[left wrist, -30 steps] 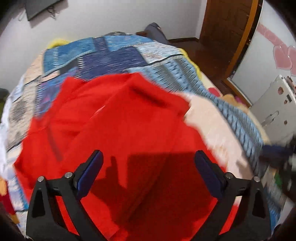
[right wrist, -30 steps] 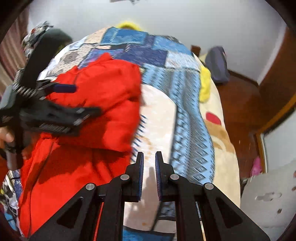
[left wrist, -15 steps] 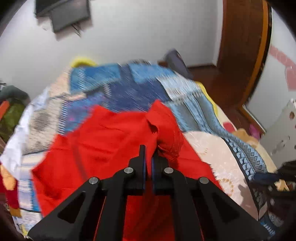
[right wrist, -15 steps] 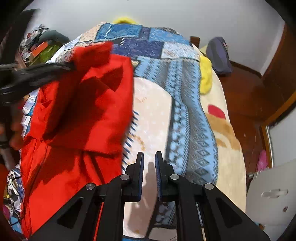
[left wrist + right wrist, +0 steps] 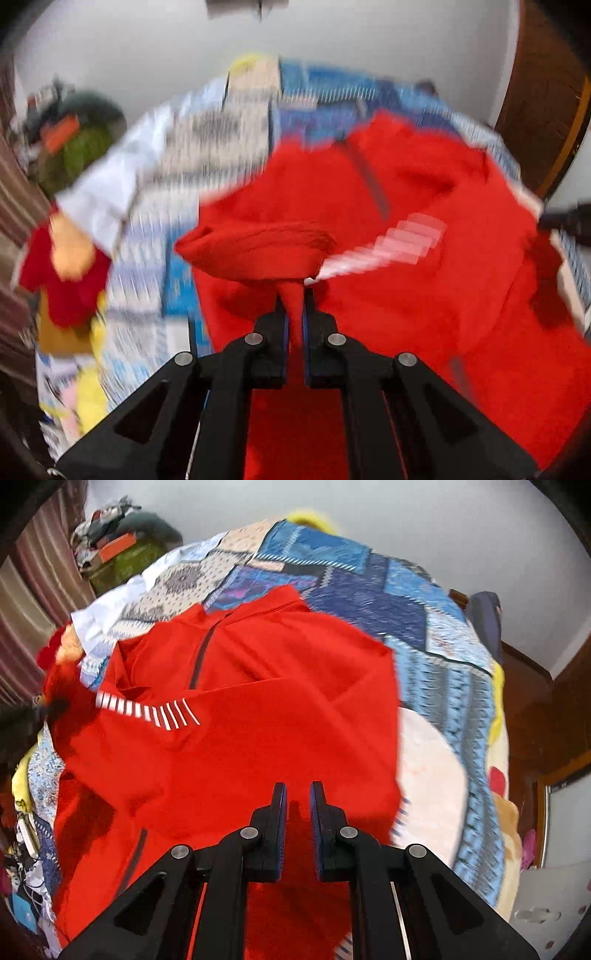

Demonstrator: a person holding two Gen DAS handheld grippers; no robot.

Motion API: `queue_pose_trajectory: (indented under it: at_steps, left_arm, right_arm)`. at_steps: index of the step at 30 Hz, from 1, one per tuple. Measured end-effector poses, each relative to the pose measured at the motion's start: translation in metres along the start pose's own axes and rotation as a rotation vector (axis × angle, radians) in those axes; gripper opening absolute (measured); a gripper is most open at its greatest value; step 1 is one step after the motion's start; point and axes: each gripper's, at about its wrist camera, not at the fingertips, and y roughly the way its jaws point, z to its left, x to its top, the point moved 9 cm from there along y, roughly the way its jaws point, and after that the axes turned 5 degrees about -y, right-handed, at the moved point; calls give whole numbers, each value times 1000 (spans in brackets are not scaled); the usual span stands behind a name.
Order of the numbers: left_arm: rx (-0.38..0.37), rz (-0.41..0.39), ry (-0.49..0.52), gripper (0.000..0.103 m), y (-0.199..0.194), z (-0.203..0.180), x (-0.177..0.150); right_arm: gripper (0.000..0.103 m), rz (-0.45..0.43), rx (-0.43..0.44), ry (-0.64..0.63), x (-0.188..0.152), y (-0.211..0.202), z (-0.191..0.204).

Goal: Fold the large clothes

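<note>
The red top (image 5: pixel 236 746) lies spread on the quilt (image 5: pixel 406 605), filling the middle and left of the right wrist picture. Its dark zip runs down from the collar near the top middle, and white stripes sit at the left.

The left gripper (image 5: pixel 294 306) is pinched tight on a bunch of red cloth, which puffs out above its tips in the middle of the left wrist picture. The right gripper (image 5: pixel 297 801) is almost closed, with a thin gap, and holds nothing. It hangs over the low edge of the top.

I think a sleeve or side is being folded over. To do it well, carry the cloth flat across, line it up with the zip, and let go gently. The free gripper could press the body down so it does not slide.

I see no words or brand, only the stripes.
</note>
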Motion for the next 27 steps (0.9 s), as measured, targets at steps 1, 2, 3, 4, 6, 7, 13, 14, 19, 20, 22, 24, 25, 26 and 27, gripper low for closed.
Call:
queue_pose_trajectory:
  at_steps: [1, 2, 3, 4, 6, 7, 13, 14, 19, 20, 22, 24, 25, 26, 27]
  left_arm:
    - [8, 22, 1, 9, 8, 7, -12]
    - [25, 50, 8, 16, 17, 13, -25]
    - [51, 96, 23, 23, 32, 19, -42]
    - [71, 137, 34, 42, 41, 25, -55]
    - [105, 219, 55, 57, 52, 40, -75]
    - [102, 226, 56, 57, 50, 48, -81]
    - [40, 86, -59, 77, 8, 75, -56]
    - [32, 57, -77, 80, 2, 75, -47]
    - [-15, 4, -89, 80, -4, 50, -18]
    - [-20, -3, -89, 81, -2, 45, -13]
    - [0, -3, -70, 84, 7, 34, -14]
    - [54, 19, -15, 84, 29, 28, -20]
    - [79, 43, 0, 84, 42, 27, -26]
    - [97, 78, 3, 84, 55, 29, -34]
    - [123, 151, -4, 84, 76, 33, -47]
  right_arm:
    - [8, 13, -4, -8, 2, 10, 6]
    - [8, 33, -16, -17, 2, 21, 11]
    - [8, 48, -30, -25, 1, 27, 13]
    - [8, 76, -73, -39, -2, 38, 15]
    - [8, 96, -122, -59, -5, 45, 18]
    - [8, 91, -128, -80, -5, 46, 23]
    - [8, -2, -81, -165, 9, 21, 51]
    - [8, 2, -81, -174, 11, 22, 54]
    - [8, 125, -133, -226, -1, 63, 54]
    - [8, 145, -140, -224, -6, 73, 50]
    - [8, 107, -141, -230, -7, 73, 49]
    - [8, 95, -168, -248, -9, 71, 48]
    - [8, 92, -187, -256, -11, 70, 47]
    - [8, 90, -211, -267, -12, 69, 46]
    - [8, 88, -242, -283, -13, 68, 44]
